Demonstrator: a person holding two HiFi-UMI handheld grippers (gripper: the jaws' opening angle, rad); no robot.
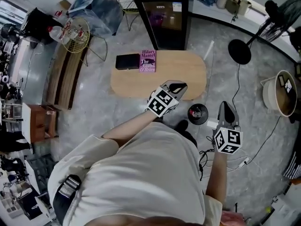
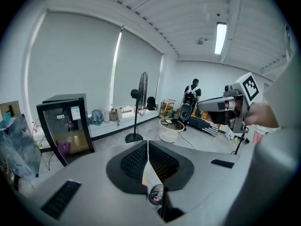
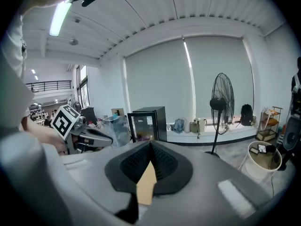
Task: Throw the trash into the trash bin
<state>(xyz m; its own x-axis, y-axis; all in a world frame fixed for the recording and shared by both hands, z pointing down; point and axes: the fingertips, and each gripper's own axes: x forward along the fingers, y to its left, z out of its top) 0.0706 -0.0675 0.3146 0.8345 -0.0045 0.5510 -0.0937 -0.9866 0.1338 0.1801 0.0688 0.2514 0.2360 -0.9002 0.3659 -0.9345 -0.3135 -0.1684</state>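
Head view looks steeply down on a person point(image 1: 141, 173) in a pale shirt who holds both grippers up over a grey marbled floor point(image 1: 94, 112). The left gripper point(image 1: 177, 85) sits near frame centre, its tips over the lower edge of an oval wooden table point(image 1: 188, 74); the right gripper point(image 1: 225, 106) hangs to the lower right of it, over the floor.

The trash bin point(image 1: 197, 113), small, round and black, stands on the floor just beside the table's lower right edge; in the picture it lies between the two grippers, apart from both; something dark reddish shows inside it, too small to name.

On the table's upper left part a black box point(image 1: 127, 61) lies just beside a purple book point(image 1: 148, 60). Above the table in the frame stands a black glass-fronted cabinet point(image 1: 162, 18); a standing fan point(image 1: 240, 52) has its round base to the upper right; a white tub point(image 1: 269, 95) sits at the right edge.

Left gripper view shows the left jaws with their ribbed pads pressed together along a thin seam, nothing between them; the right gripper appears at the right of that frame, held level. Right gripper view shows the right jaws likewise drawn together, tips meeting at a point and gripping nothing; a tan wedge shows in the gap beneath them, and what it is cannot be told.
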